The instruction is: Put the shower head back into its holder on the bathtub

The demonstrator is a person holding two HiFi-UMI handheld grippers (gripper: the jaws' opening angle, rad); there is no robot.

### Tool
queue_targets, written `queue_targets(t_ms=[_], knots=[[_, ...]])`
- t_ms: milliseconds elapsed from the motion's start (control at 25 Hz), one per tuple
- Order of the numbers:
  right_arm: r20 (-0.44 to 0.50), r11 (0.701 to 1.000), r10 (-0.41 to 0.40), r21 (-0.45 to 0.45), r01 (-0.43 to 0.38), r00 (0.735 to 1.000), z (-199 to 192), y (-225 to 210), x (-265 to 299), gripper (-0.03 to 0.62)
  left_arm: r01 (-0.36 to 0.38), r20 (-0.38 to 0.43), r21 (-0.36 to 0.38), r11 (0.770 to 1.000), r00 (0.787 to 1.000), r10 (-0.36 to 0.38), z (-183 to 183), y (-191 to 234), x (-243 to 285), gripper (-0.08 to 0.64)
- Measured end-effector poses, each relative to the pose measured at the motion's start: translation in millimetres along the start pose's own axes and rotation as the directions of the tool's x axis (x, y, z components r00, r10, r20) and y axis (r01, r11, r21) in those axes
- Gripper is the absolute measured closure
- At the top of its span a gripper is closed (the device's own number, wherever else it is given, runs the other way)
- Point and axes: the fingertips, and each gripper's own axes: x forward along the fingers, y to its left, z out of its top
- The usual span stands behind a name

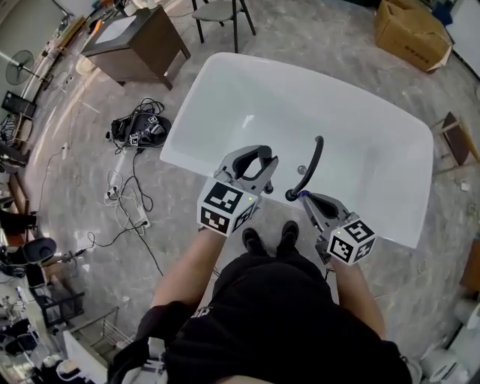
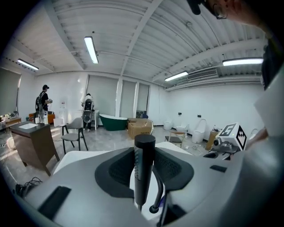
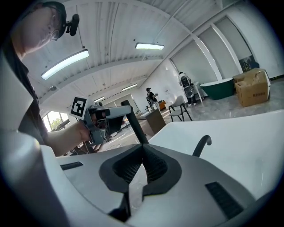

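I stand at the near rim of a white bathtub. My left gripper is shut on a black stick-shaped shower head, which stands upright between its pads. In the right gripper view the shower head slants up from that gripper. A black curved faucet rises from the rim just right of it. A small grey fitting sits on the rim beside the faucet. My right gripper is by the faucet's foot, shut with nothing in it.
A brown cabinet and a chair stand beyond the tub's far left. Cables and a black device lie on the floor to the left. A cardboard box is at the far right. People stand far off by a green tub.
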Motion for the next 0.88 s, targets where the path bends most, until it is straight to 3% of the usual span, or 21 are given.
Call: queue_targets(t_ms=[360, 680, 880], knots=[[-0.063, 0.999, -0.026, 0.037, 0.029, 0.998, -28.6, -26.3, 8.5, 0.577, 0.033, -0.159, -0.064, 0.997, 0.986, -0.043, -99.9, -7.2, 53.5, 0.416], [-0.091, 0.996, -0.053, 0.073, 0.059, 0.994, -57.9, -31.1, 21.2, 0.577, 0.052, -0.283, -0.041, 0.998, 0.957, -0.062, -176.9, -9.8, 70.3, 0.416], [-0.084, 0.991, -0.078, 0.103, 0.086, 0.993, -60.0, -36.6, 17.2, 0.577, 0.069, -0.323, -0.036, 0.997, 0.943, -0.077, -204.8, -17.5, 82.2, 0.414]])
